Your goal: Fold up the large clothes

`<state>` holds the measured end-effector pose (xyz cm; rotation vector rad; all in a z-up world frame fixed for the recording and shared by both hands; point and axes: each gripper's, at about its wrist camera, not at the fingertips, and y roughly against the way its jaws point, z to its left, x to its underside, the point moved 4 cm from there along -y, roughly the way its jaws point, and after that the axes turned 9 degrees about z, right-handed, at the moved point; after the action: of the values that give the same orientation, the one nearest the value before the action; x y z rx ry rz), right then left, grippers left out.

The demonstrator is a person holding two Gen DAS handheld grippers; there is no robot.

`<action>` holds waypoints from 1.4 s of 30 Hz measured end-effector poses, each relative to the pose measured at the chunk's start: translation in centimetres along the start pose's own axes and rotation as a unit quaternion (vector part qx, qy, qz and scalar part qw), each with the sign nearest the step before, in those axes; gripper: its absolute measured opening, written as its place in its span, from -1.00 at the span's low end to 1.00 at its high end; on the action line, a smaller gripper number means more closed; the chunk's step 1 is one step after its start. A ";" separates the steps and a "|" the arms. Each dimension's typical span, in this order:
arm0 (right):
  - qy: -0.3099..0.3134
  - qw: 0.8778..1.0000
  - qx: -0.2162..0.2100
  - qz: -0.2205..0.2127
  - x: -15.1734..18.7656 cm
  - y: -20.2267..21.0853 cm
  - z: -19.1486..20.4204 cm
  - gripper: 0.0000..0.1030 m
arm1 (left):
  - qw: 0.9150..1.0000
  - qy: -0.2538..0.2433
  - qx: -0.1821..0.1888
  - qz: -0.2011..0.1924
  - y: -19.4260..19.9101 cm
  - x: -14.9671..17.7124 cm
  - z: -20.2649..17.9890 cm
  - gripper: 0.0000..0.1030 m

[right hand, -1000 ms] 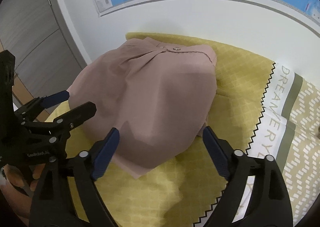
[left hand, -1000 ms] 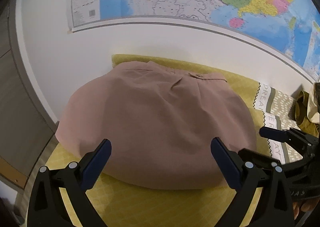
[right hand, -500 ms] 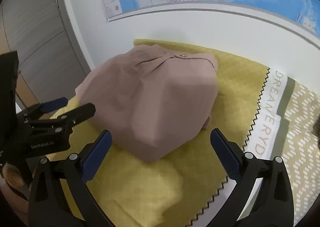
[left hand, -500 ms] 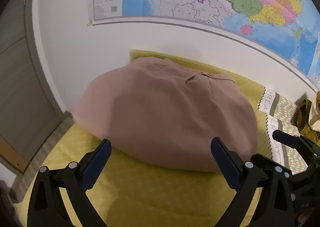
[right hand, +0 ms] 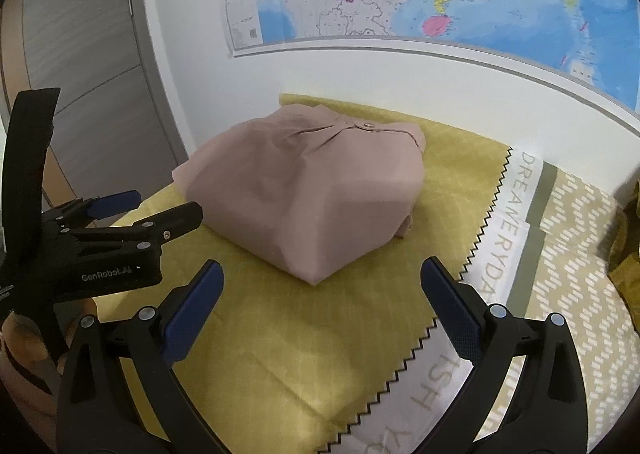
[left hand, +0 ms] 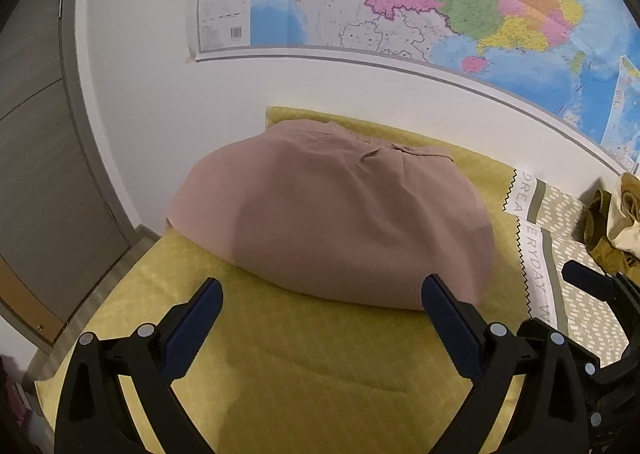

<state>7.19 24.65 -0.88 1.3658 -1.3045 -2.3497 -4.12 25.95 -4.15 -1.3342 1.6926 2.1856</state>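
Note:
A folded dusty-pink garment (left hand: 336,222) with a buttoned waistband lies on the yellow cloth (left hand: 304,366) near the wall; it also shows in the right wrist view (right hand: 312,194). My left gripper (left hand: 322,298) is open and empty, held back from the garment's near edge. My right gripper (right hand: 320,286) is open and empty, just short of the garment's near corner. The left gripper also shows at the left of the right wrist view (right hand: 160,210), open.
A white wall with a large map (left hand: 420,2) stands right behind the cloth. A grey door (left hand: 36,158) is at the left. A patterned cloth with lettering (right hand: 520,254) lies to the right. Olive and cream clothes (left hand: 616,214) are piled at the far right.
Both grippers have drawn back and up from the garment, which now lies farther away. The right gripper's jaws have opened wider. The garment lies still.

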 end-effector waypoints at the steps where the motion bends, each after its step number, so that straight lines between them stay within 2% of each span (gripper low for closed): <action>1: -0.001 1.000 -0.002 0.003 0.1 0.0 0.0 0.89 | 1.000 0.001 -0.001 -0.001 0.2 0.1 0.0 0.87; 9: -0.008 1.000 -0.004 0.003 1.5 1.1 0.3 0.89 | 1.000 -0.001 -0.001 -0.010 1.5 1.0 -0.5 0.87; 42: -0.019 1.000 -0.009 -0.004 2.7 3.0 0.5 0.89 | 1.000 -0.007 -0.008 -0.025 4.0 2.1 -1.1 0.87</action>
<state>4.38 21.80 -0.32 1.3313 -1.2861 -2.3975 -6.87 22.57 -2.54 -1.3457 1.6224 2.1802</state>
